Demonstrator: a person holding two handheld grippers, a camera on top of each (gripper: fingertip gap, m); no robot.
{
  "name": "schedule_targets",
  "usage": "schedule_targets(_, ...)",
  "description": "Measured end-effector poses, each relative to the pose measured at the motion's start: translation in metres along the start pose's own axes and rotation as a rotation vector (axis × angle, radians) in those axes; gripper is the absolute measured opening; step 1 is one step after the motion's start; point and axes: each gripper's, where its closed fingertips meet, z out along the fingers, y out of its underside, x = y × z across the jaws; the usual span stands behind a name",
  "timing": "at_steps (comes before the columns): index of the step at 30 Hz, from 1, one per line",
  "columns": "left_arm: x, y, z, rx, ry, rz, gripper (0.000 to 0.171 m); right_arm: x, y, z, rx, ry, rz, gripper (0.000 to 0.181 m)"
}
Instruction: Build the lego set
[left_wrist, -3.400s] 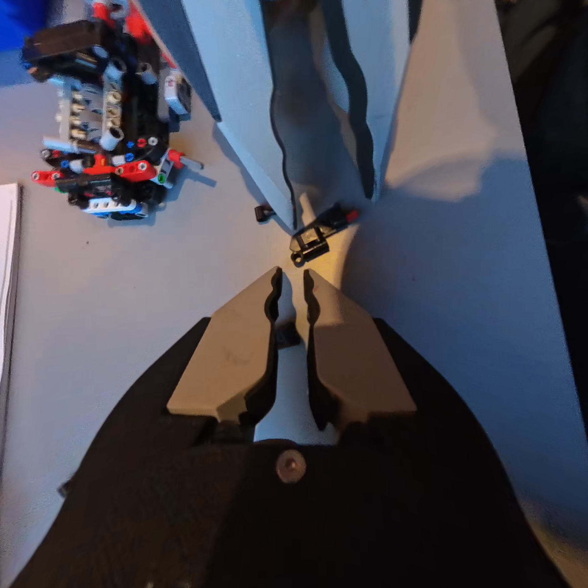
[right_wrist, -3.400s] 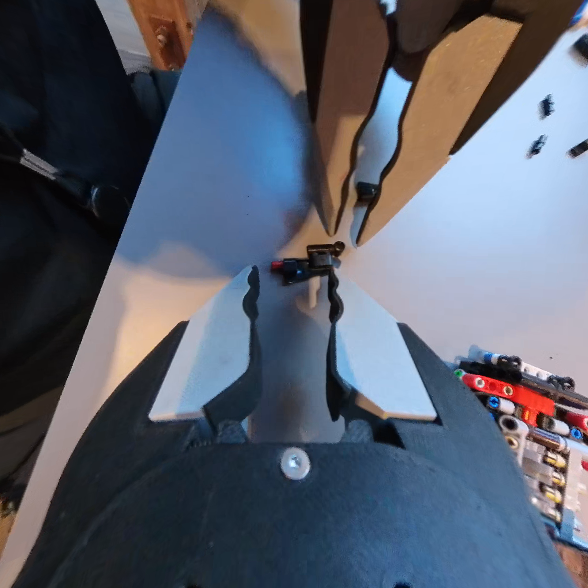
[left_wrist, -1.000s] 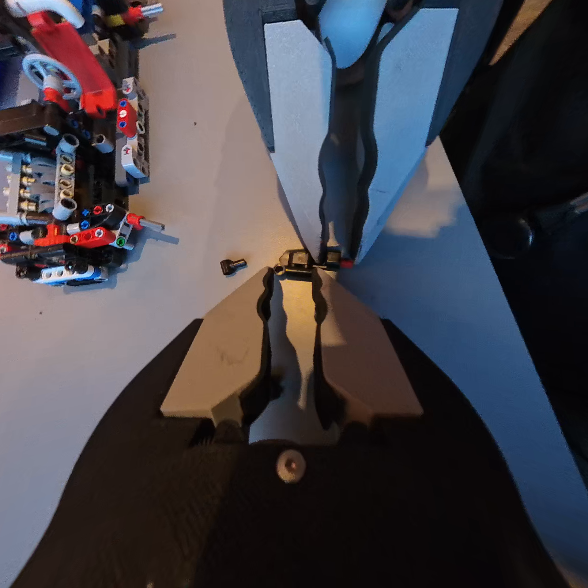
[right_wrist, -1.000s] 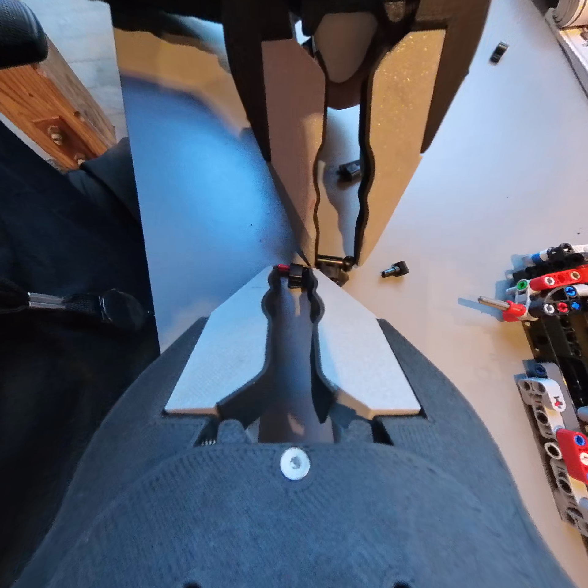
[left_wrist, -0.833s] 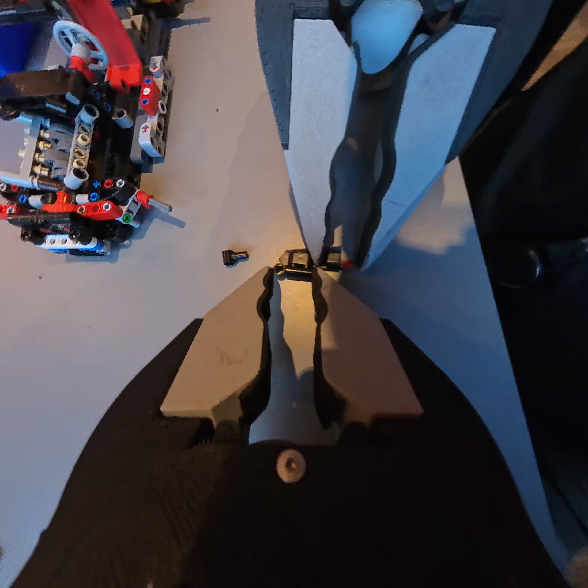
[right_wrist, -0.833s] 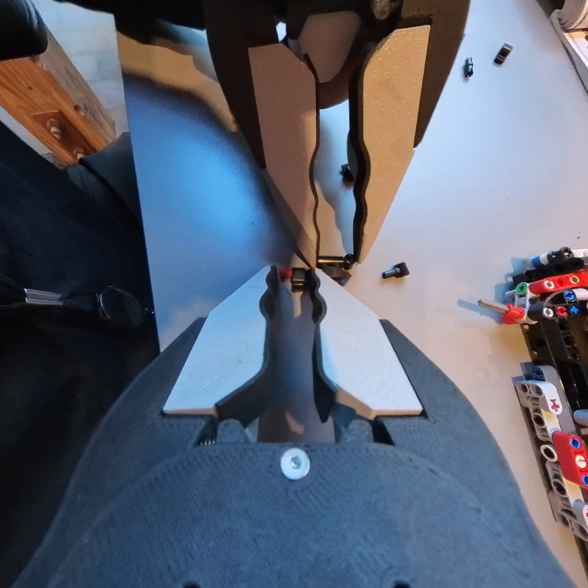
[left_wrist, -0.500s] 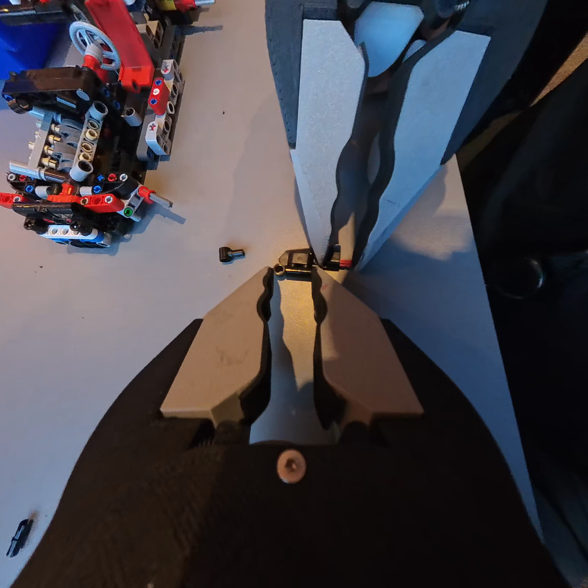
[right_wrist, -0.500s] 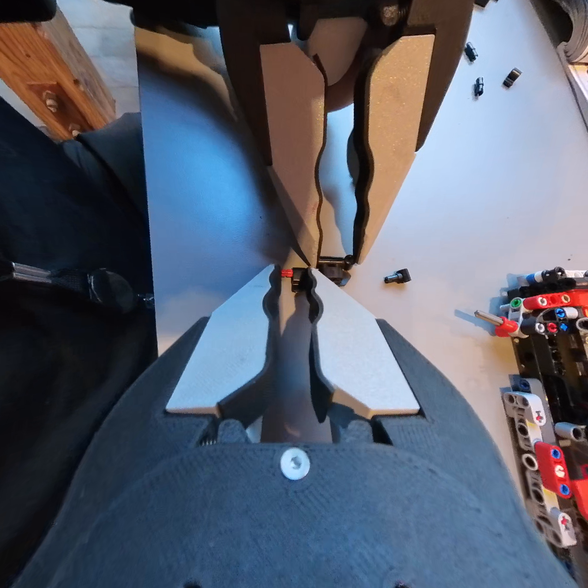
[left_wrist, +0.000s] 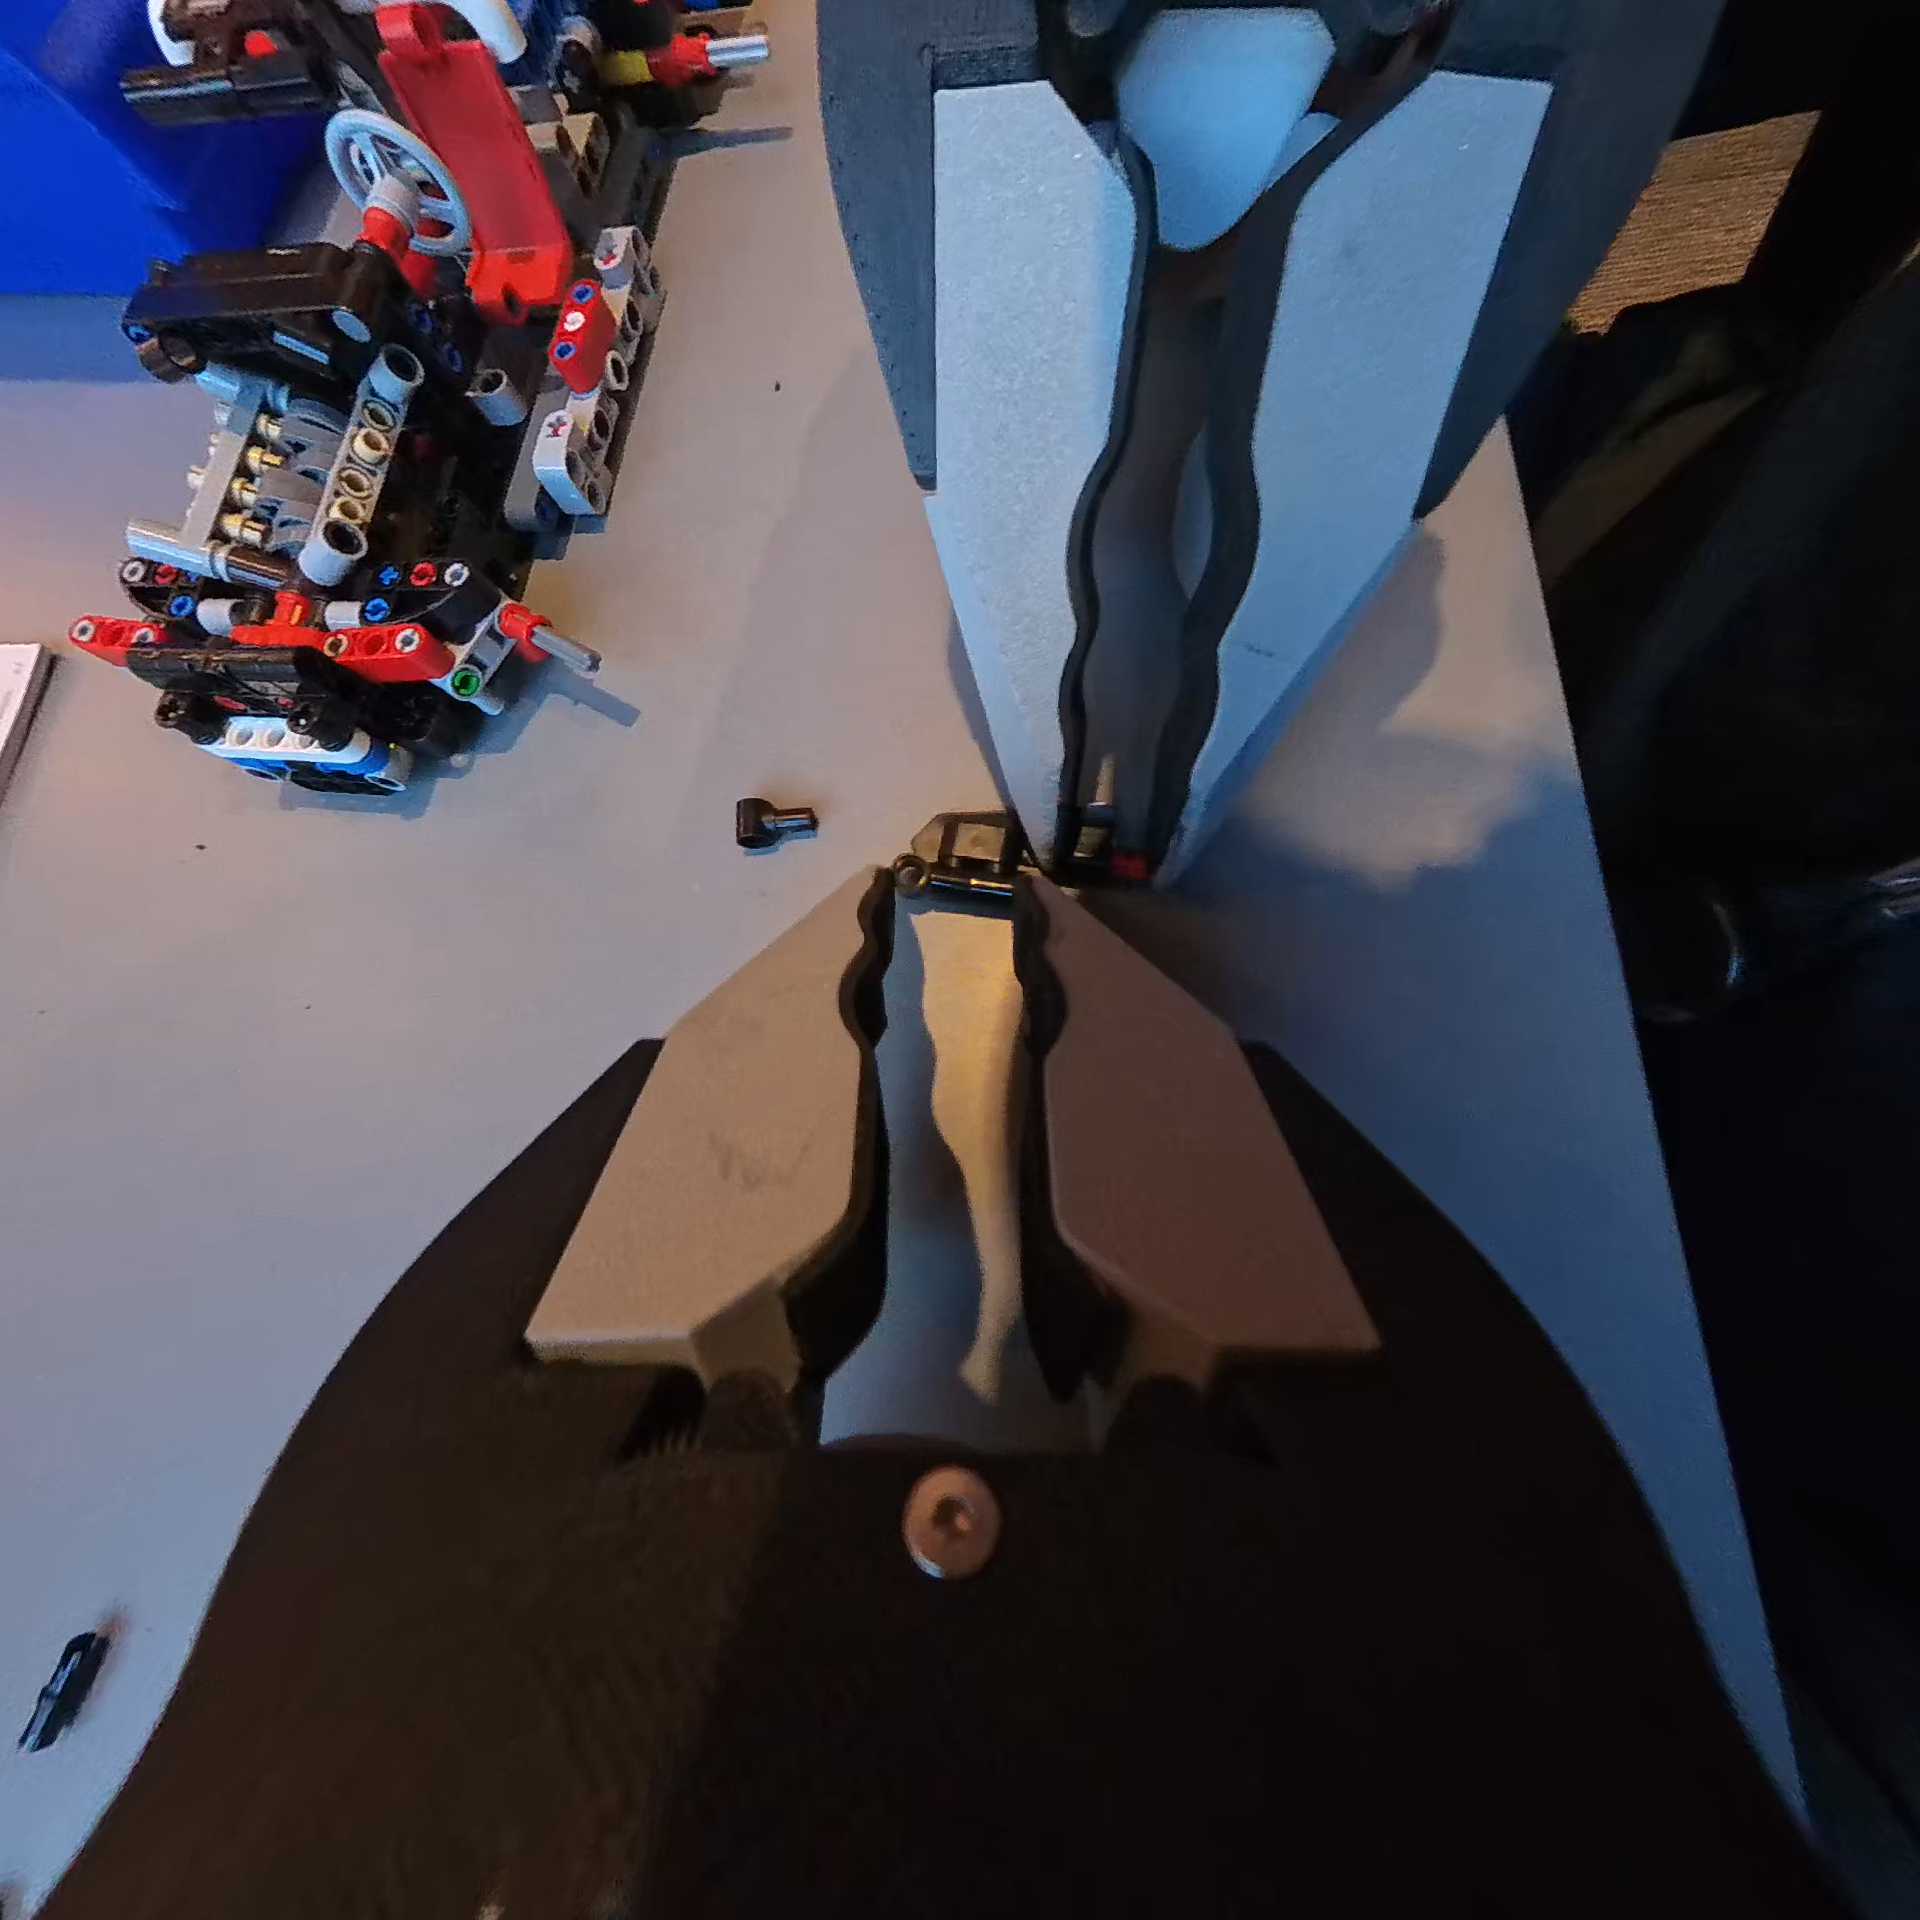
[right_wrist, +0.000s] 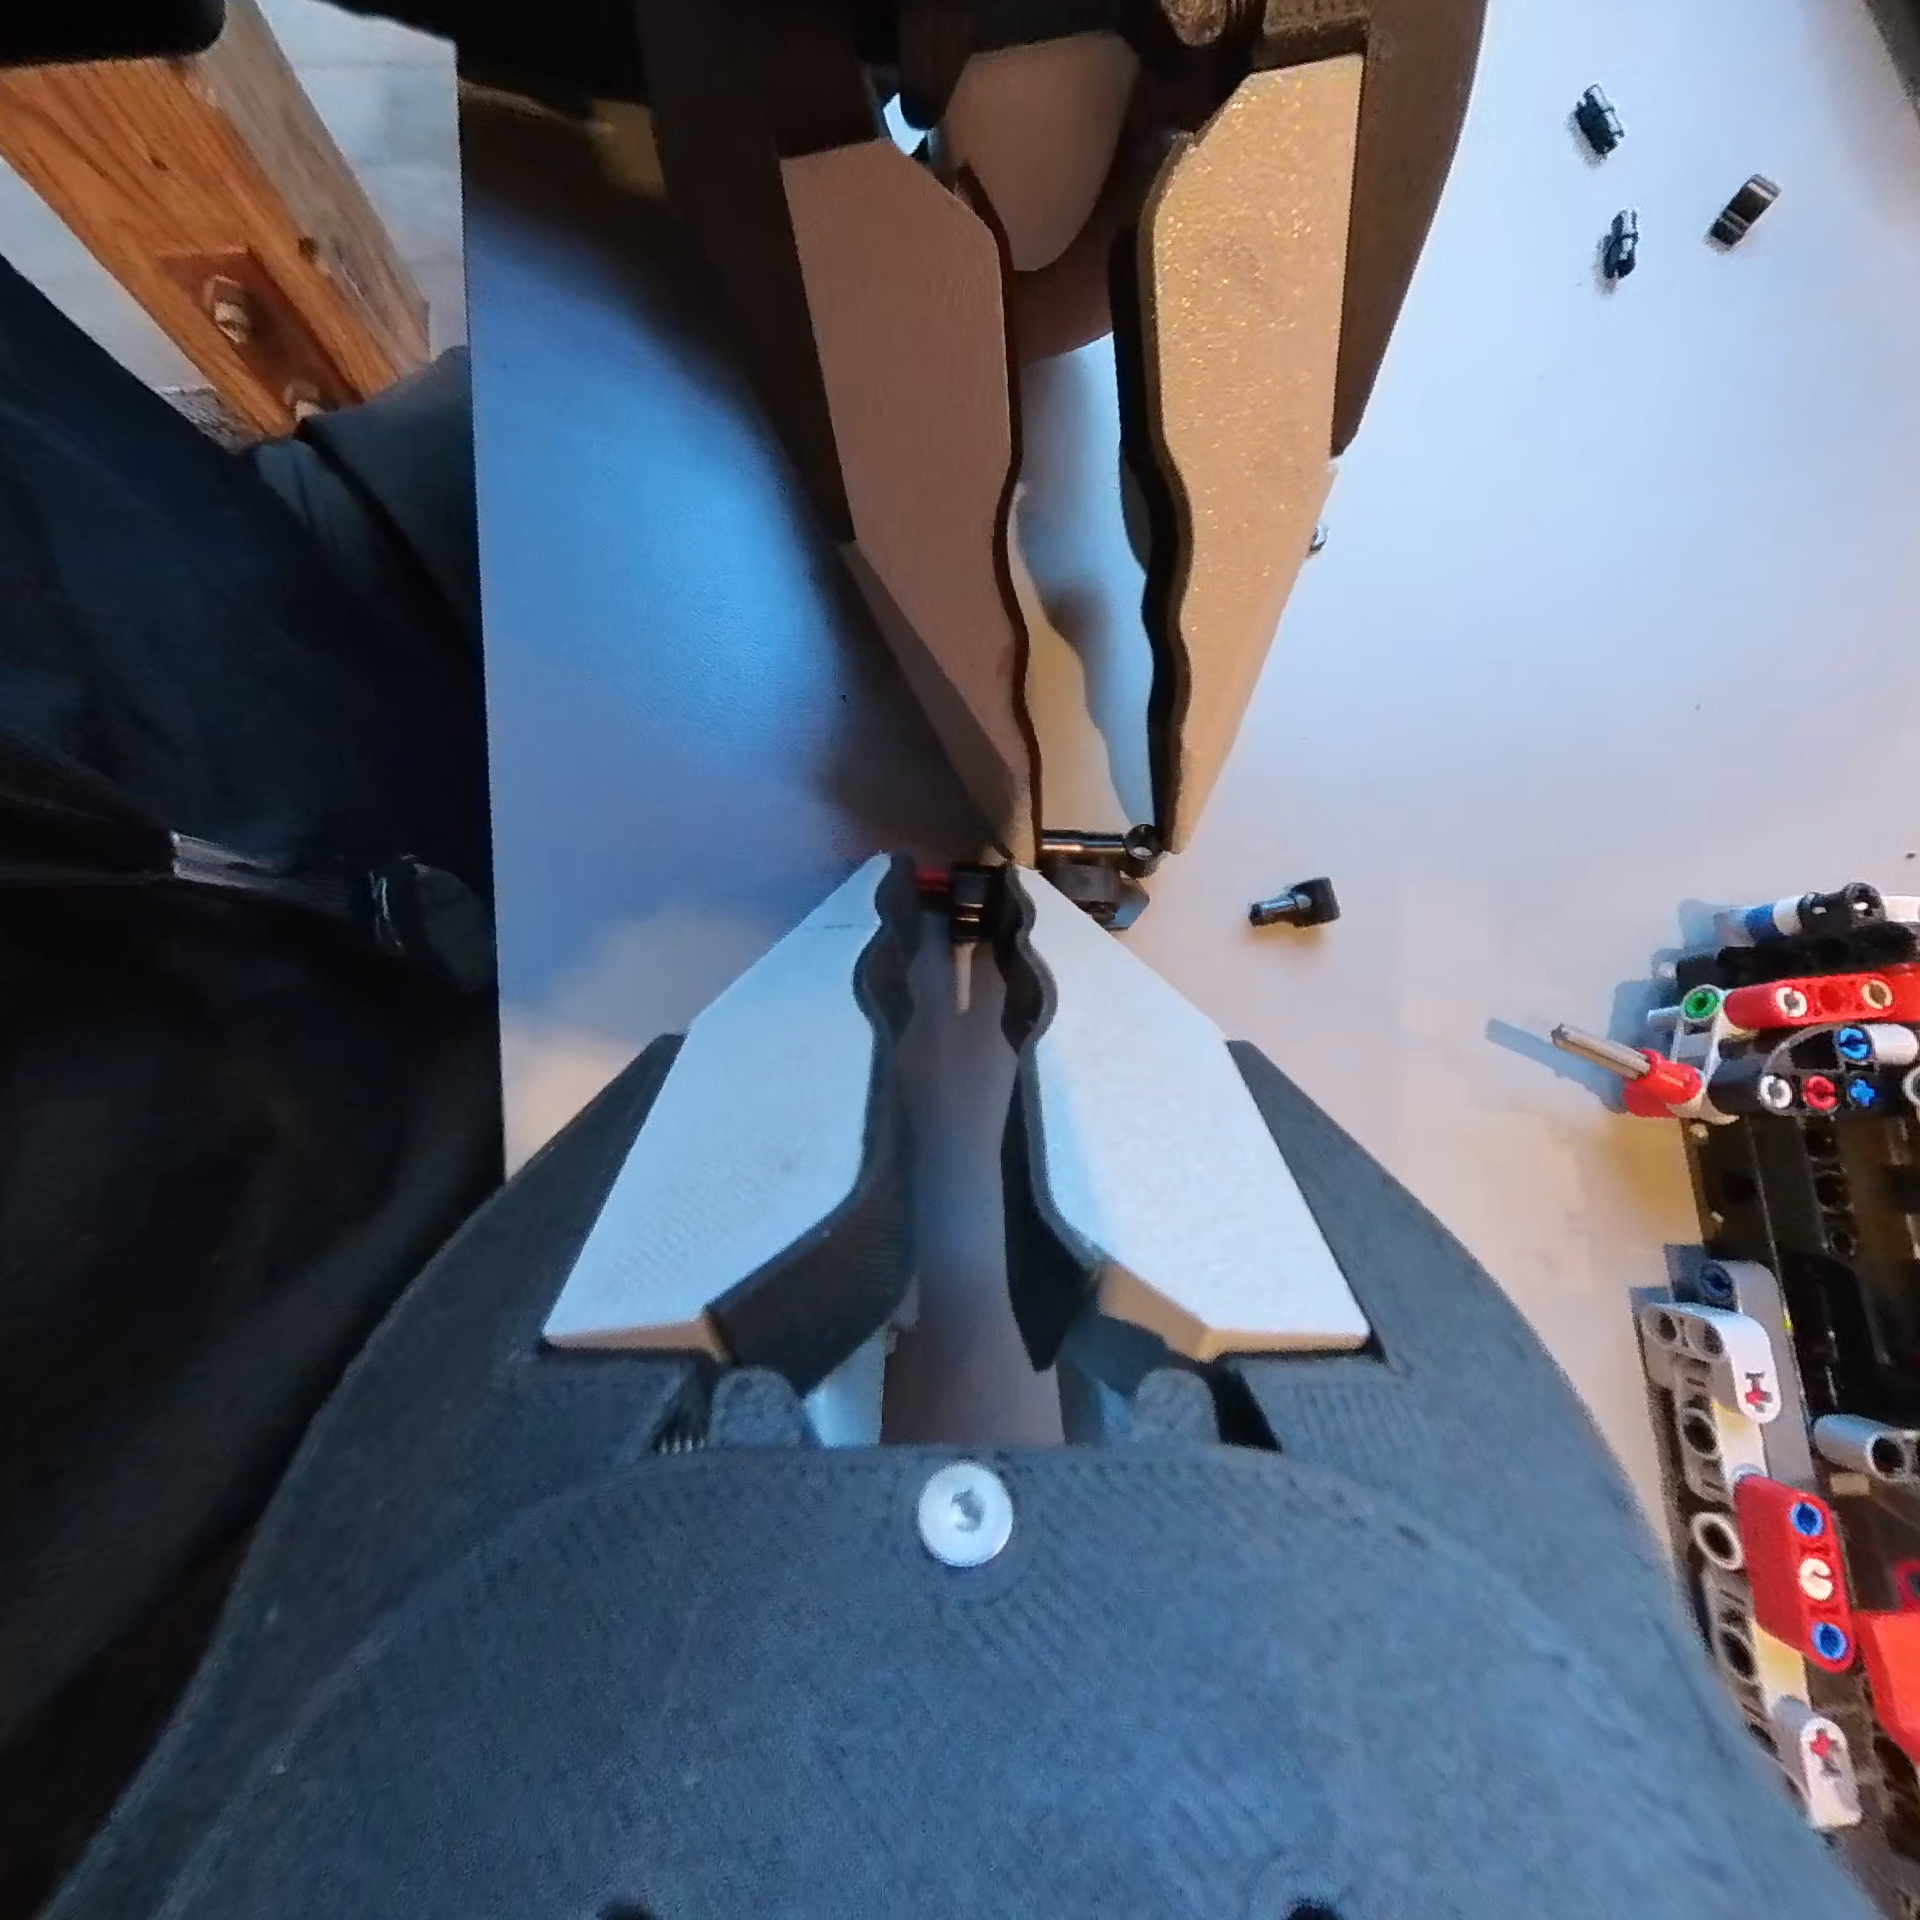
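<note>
A small black lego assembly with a red pin is held between both grippers just above the grey table (left_wrist: 312, 1039). My left gripper (left_wrist: 956, 883) is shut on its black end piece (left_wrist: 961, 847). My right gripper (right_wrist: 961, 883) is shut on its black connector with the red pin (right_wrist: 961, 891). The grippers meet tip to tip. The right gripper (left_wrist: 1107, 831) enters the left wrist view from the top, and the left gripper (right_wrist: 1096, 836) enters the right wrist view from the top. The half-built red, black and grey lego model (left_wrist: 343, 468) stands to the side and also shows in the right wrist view (right_wrist: 1818, 1143).
A loose black pin (left_wrist: 774, 821) lies on the table near the fingertips and also shows in the right wrist view (right_wrist: 1299, 902). Small black parts (right_wrist: 1621, 244) lie farther off. A blue bin (left_wrist: 62, 187) is behind the model. The table edge and a person's dark clothing (right_wrist: 208, 935) are close by.
3.4 s ago the assembly lay on the table between my open right fingers. Now both grippers grip its ends. In the last second they stayed tip to tip and shifted slightly together.
</note>
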Motion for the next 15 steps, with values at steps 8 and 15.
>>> schedule_targets(8,-0.0002,-0.0001,-0.0002,0.000,-0.021,-0.004,0.019,-0.0004,0.0001,0.0001,-0.004,0.001,-0.010,0.012)
schedule_targets(15,-0.0006,-0.0002,-0.0004,0.001,-0.020,-0.019,0.018,-0.0006,-0.0010,0.0004,0.005,-0.008,0.021,0.012)
